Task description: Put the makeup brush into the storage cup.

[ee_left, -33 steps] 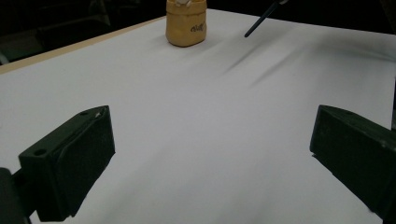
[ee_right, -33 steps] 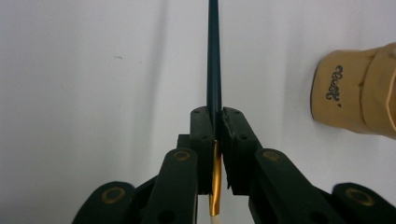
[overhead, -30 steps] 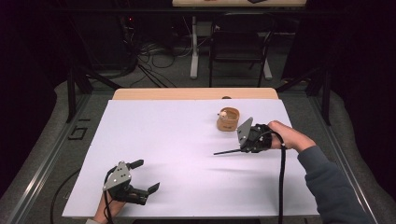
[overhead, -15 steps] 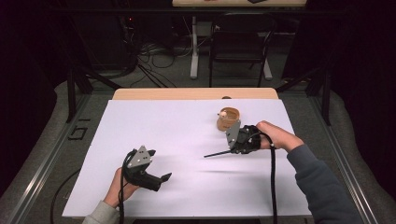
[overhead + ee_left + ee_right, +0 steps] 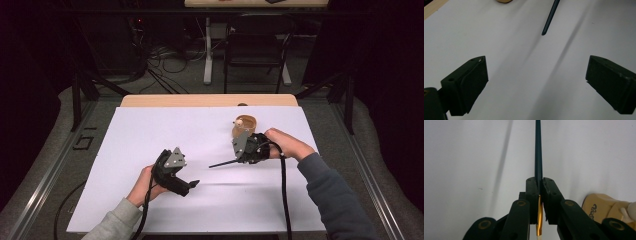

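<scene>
- A dark room with cables and chair legs on the floor lies behind a table (image 5: 150, 101) covered by a white sheet (image 5: 165, 135).
- The right gripper (image 5: 239, 157) is clenched on a thin dark brush (image 5: 222, 163); in the right gripper view the jaws pinch it near its gold ferrule (image 5: 538, 220), and the long shaft (image 5: 538, 147) juts out over the sheet.
- The left gripper (image 5: 192, 184) is released, with nothing between its jaws, which have just been closing a little; in the left gripper view the brush tip (image 5: 544, 33) hangs ahead of it, apart from both pads.
- Judgement: if the left gripper is meant to take the free end, a misaligned closure could knock the thin shaft sideways and twist it in the right pinch.
- A small tan wooden holder (image 5: 244, 126) sits just behind the right gripper; a swing of that hand could bump or tip it.
- The narrow grip near one end leaves a long lever, so the brush may pivot or slip if the tip presses on the sheet.
</scene>
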Demonstrator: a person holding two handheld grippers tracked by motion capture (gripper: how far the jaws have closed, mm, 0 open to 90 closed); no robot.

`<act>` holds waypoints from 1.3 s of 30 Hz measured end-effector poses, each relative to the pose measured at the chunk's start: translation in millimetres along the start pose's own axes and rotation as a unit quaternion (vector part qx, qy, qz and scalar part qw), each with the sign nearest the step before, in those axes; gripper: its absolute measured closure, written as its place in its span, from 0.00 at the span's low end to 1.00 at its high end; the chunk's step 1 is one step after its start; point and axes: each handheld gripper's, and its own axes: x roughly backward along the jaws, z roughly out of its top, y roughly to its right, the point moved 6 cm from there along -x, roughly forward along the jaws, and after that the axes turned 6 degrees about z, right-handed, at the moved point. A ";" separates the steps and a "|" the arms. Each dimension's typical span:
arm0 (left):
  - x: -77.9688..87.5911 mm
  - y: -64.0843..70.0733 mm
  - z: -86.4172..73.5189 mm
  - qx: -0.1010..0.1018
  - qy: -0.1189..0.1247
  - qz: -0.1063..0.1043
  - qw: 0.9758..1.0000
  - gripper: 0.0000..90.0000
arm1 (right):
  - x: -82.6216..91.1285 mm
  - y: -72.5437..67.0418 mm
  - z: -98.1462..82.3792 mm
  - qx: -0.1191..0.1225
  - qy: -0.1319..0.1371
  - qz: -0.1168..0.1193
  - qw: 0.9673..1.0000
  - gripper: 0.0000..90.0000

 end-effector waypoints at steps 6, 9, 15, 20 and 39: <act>-15.0 1.8 10.5 -0.019 -0.021 -0.006 1.000 0.19 | -4.0 1.5 8.3 0.010 0.005 0.000 1.000 0.93; -20.4 0.9 14.6 -0.022 -0.023 -0.009 0.999 0.30 | -4.4 1.7 12.4 0.018 0.006 -0.002 1.000 0.93; -28.7 3.1 20.1 -0.027 -0.025 -0.027 0.999 0.54 | -4.8 2.1 18.8 0.025 0.007 0.000 1.000 0.93; -34.4 3.1 22.3 -0.025 -0.029 -0.050 0.998 0.66 | -7.4 0.4 24.0 0.031 0.003 0.002 1.000 0.93; -47.2 13.1 16.6 -0.047 -0.037 -0.090 0.994 0.93 | -14.9 -3.3 34.3 0.053 -0.011 0.004 0.999 0.92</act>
